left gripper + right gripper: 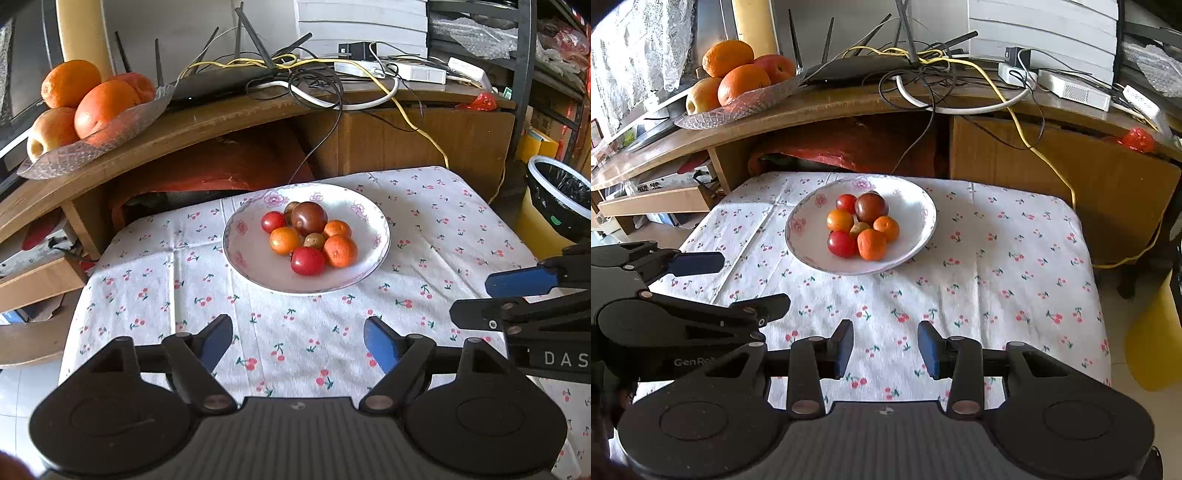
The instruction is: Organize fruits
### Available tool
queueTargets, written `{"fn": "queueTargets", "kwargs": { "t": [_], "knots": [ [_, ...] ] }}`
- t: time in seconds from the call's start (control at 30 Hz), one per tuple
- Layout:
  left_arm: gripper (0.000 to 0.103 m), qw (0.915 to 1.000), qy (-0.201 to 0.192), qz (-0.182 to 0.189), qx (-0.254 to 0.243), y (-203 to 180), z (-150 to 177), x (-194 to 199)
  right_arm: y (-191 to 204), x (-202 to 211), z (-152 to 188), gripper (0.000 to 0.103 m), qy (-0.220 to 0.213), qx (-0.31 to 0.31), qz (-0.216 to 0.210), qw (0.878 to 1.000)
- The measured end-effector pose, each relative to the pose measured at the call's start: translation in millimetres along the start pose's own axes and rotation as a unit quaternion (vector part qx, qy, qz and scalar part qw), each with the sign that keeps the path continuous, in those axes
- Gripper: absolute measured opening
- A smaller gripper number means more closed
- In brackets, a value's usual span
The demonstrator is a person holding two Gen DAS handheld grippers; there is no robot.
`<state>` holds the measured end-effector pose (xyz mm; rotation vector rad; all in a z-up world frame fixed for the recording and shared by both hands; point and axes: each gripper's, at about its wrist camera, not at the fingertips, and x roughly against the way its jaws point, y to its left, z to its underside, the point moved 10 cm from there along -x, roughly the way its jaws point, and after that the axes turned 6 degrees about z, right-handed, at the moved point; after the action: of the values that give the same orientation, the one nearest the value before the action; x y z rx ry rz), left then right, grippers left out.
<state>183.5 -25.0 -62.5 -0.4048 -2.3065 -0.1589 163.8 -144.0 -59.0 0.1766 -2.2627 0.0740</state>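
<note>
The small fruits (308, 236) lie heaped together in the white plate (255, 266), toward the far edge of the table (295, 332) — a scene that fits fruit already gathered there as well as fruit waiting to be sorted out. Both tools hover near the table's near edge, the left hand-held gripper (298, 341) and right hand-held gripper (885, 349) spread and holding nothing. Bare cloth surrounds the plate — ample room.

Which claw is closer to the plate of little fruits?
Too close to call. The left claw and right claw both hover open, empty, short of the plate, side by side.
</note>
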Motion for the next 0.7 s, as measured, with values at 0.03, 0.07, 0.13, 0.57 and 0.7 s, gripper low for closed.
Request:
{"fn": "queueTargets", "kwargs": {
  "t": [0.03,0.07,0.13,0.57,0.7],
  "knots": [
    [0.089,1.0,0.0,-0.001,0.003,0.1,2.1,1.5,-0.2,1.0,1.9,0.034,0.001,-0.001,0.001,1.0],
    [0.091,1.0,0.0,-0.001,0.005,0.0,3.8,2.6,-0.3,2.1,3.9,0.034,0.002,-0.002,0.001,1.0],
    [0.092,1.0,0.001,-0.003,0.007,-0.4,7.3,4.8,0.5,4.1,7.4,0.034,0.005,-0.002,0.002,1.0],
    [0.103,0.9998,-0.008,-0.008,0.016,-6.8,16.8,20.0,1.5,15.0,25.4,0.035,0.018,-0.015,0.007,1.0],
    [0.103,0.9998,-0.004,-0.011,0.015,-9.7,22.7,21.7,0.6,15.8,33.4,0.036,0.031,-0.025,0.003,0.999]
  ]
}}
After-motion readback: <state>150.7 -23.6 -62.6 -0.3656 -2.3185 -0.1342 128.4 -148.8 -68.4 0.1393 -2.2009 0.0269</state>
